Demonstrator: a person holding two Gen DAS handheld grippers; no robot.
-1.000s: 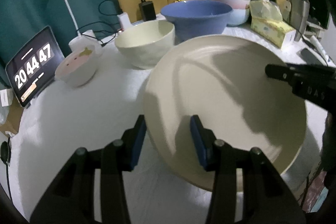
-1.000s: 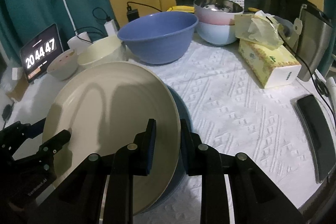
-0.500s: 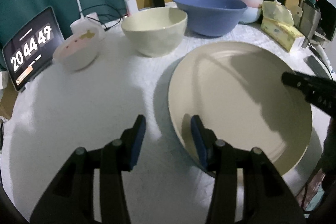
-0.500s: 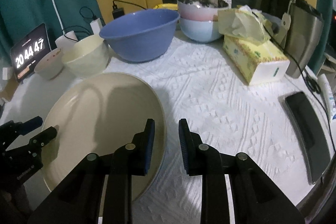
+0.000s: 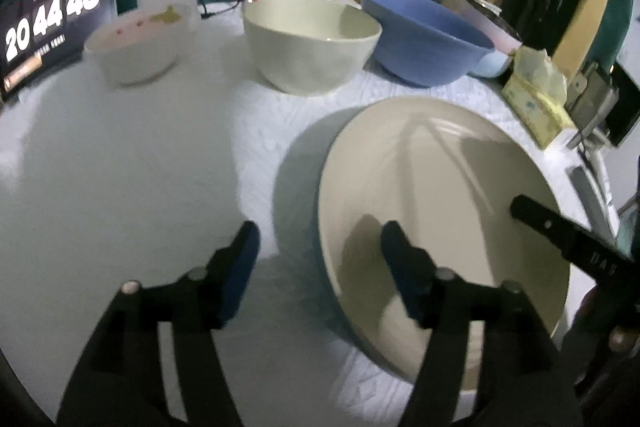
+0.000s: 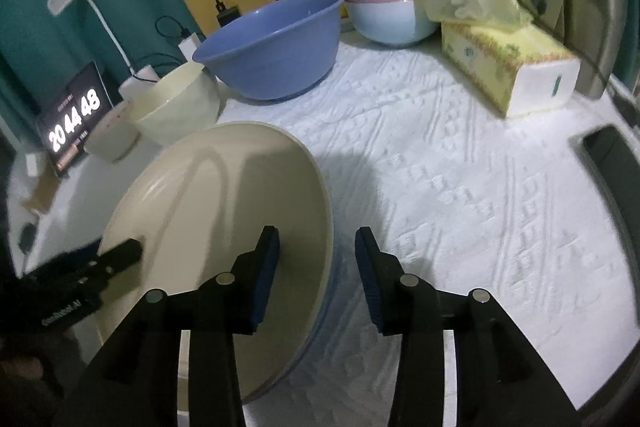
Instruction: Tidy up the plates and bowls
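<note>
Left gripper [image 5: 316, 251] jaws spread wide astride beige plate [image 5: 436, 195] rim, cream bowl [image 5: 310, 41] & blue bowl [image 5: 424, 35] behind

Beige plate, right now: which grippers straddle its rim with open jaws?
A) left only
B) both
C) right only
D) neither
B: the left gripper and the right gripper each have one finger over the beige plate and one outside its rim, with a clear gap on both sides.

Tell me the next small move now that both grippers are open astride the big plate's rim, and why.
Probably back both grippers off the beige plate. It appears to lie on the tablecloth, and the left gripper and right gripper are open astride opposite edges, gripping nothing. Next would likely be the cream bowl.
</note>
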